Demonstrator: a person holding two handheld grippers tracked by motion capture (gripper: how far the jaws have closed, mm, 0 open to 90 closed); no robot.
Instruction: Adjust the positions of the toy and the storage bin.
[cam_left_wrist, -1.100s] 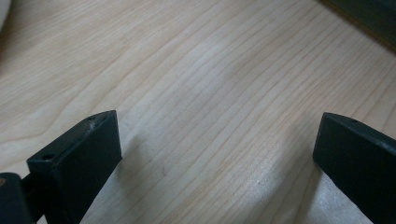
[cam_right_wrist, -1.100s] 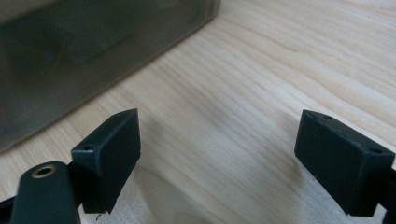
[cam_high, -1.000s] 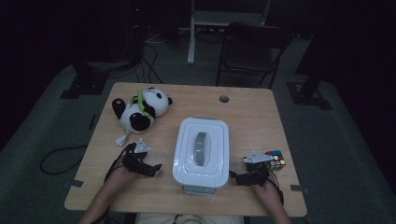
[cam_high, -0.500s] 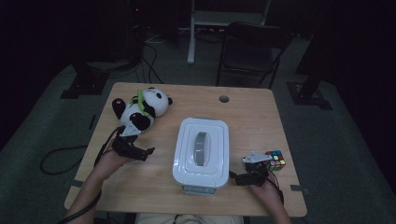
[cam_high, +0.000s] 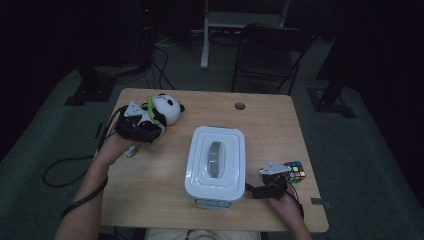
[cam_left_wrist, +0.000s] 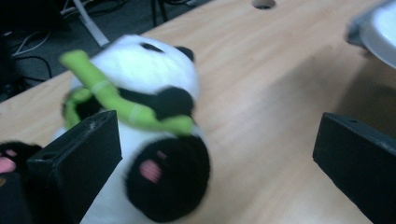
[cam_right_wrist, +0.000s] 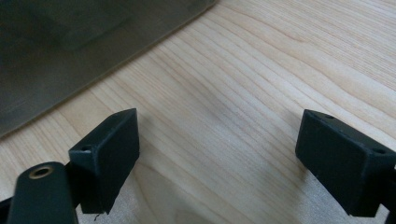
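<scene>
Since a second ago: your left gripper (cam_high: 136, 126) has gone from beside the white box up to the panda plush (cam_high: 161, 111); your right gripper (cam_high: 270, 183) has kept its place.
Panda plush: it lies just ahead of your left gripper, black paw with a pink pad nearest the near jaw, green bamboo stalk (cam_left_wrist: 126, 105) across its chest.
Left gripper: jaws spread wide apart; in the left gripper view (cam_left_wrist: 219, 154) the plush sits against the one jaw, with bare wood in front of the other. Whether that jaw touches the plush, you cannot tell.
Left hand (cam_high: 116, 145): wrapped round the gripper's rear, cable trailing off the table edge.
Right gripper: jaws wide apart in the right gripper view (cam_right_wrist: 217, 156), holding nothing, low over bare wood grain.
White lidded box (cam_high: 216, 160): grey handle on its lid, between your two grippers, close beside the right one.
Rubik's cube (cam_high: 295, 170): just beyond your right gripper, on its outer side.
Wooden table (cam_high: 155, 200): round cable hole (cam_high: 240, 106) far ahead of both grippers.
Chair (cam_high: 272, 52): beyond the table's far edge.
</scene>
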